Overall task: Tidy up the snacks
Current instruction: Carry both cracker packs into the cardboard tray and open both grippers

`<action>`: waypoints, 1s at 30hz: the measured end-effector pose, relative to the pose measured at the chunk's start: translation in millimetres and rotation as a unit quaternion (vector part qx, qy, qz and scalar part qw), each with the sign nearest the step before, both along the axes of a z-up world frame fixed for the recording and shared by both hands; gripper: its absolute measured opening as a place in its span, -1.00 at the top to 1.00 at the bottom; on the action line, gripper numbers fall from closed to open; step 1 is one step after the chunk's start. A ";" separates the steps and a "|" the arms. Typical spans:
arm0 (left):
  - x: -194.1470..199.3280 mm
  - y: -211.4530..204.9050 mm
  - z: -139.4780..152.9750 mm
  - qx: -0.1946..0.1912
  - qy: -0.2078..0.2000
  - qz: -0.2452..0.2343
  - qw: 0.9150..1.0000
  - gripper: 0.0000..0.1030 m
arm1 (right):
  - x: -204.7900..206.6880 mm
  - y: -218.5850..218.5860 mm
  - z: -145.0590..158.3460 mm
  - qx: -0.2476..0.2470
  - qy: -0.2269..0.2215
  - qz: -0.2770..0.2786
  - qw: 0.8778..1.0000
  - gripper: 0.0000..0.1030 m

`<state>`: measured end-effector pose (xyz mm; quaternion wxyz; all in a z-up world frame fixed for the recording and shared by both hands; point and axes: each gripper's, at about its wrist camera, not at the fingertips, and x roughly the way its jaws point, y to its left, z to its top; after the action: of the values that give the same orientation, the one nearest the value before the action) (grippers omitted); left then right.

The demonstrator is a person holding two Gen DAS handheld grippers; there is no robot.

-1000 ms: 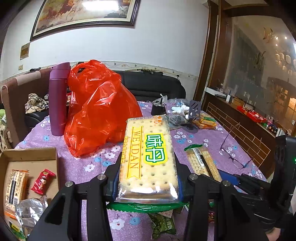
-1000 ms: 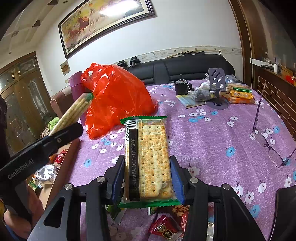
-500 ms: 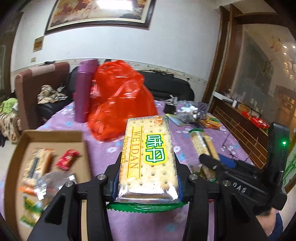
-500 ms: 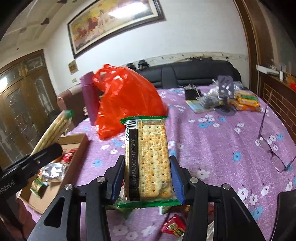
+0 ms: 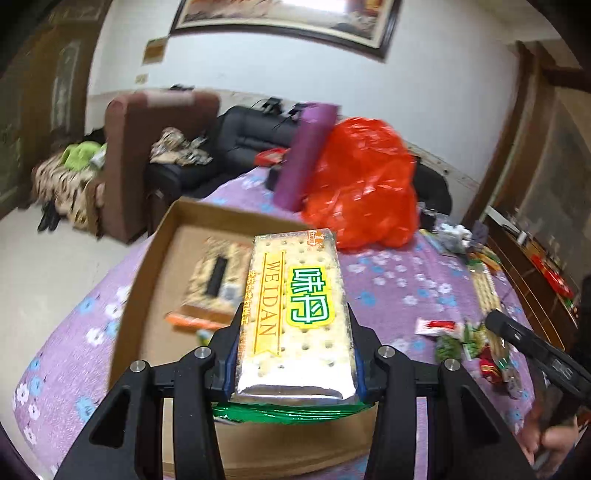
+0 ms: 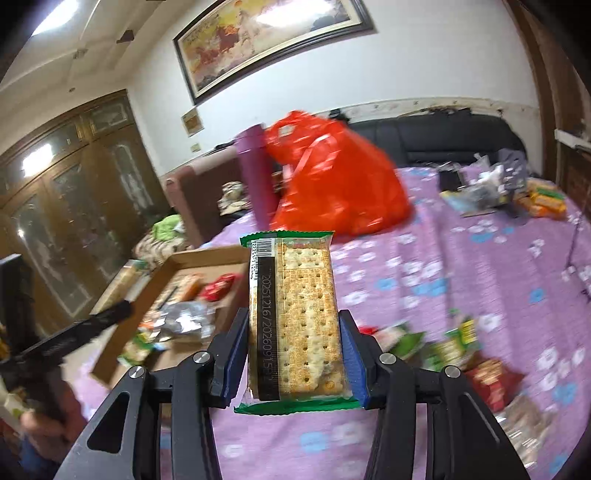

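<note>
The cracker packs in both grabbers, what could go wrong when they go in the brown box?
1. The left gripper pinches the silver WEIDAN cracker pack only at its sides; squeezing might crack the crackers.
2. The shallow brown cardboard box already holds snacks, so the right gripper's green-edged cracker pack may land on them and slide out.

White wall [image 5: 424, 122] ahead of the jaws, with a large framed painting [image 6: 273, 44] hung high. Below it, a black sofa [image 6: 443, 136]. Left of the jaws, a brown armchair [image 5: 147, 155] draped with patterned cloth, pale floor [image 5: 44, 258] beneath. Farther left, a dark wooden cabinet [image 6: 74, 192] with glass doors. Bright ceiling light [image 6: 55, 22] overhead.
</note>
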<state>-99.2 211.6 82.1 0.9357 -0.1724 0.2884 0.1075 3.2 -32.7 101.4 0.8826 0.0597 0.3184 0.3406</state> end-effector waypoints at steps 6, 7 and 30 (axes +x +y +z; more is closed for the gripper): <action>1.9 15.4 -16.1 -0.007 0.012 0.008 1.000 0.13 | -21.7 60.8 -2.0 -0.006 0.017 0.059 0.998 0.00; 2.0 17.9 -18.0 -0.009 0.014 0.008 1.000 0.13 | -24.3 73.2 -5.2 -0.011 0.020 0.068 0.997 0.00; 36.8 64.8 -4.7 -0.044 0.064 -0.001 0.997 0.13 | 15.9 142.3 -16.2 -0.029 0.073 0.092 0.993 0.01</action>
<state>-62.4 276.3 77.4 0.9071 -0.2058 0.3521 0.1041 19.1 109.6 85.2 0.8233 0.0290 0.3960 0.4056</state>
